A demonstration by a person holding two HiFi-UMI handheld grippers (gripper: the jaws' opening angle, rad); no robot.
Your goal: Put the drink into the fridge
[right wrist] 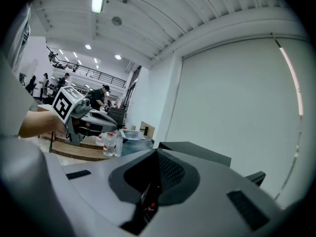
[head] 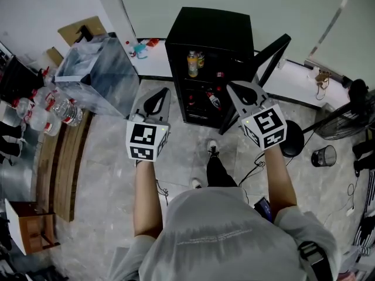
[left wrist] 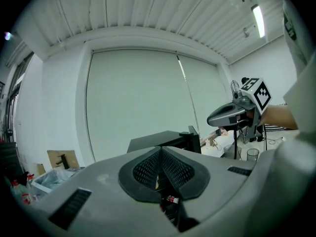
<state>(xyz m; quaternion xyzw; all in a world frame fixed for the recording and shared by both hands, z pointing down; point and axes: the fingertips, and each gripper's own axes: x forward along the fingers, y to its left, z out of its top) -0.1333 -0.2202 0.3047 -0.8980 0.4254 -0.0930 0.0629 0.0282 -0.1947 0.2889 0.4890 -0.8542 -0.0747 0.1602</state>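
Fingers (left wrist: 148, 168) of the left gripper (head: 159, 93) and of the right gripper (head: 235, 87) are clenched shut, empty. Ahead of them the drink (head: 192, 63) is stood on the upper shelf of the open fridge (head: 208, 25), with bottles (head: 214, 100) below. Left of the fingers, water bottles (head: 54, 108) are carried on a table (head: 63, 168); tiled floor (head: 187, 151) is seen beneath.

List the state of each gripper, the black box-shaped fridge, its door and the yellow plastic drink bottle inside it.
left gripper: shut, empty.
right gripper: shut, empty.
black box-shaped fridge: standing on the floor, drinks on its shelves.
fridge door: swung open.
yellow plastic drink bottle: upright on the upper shelf.
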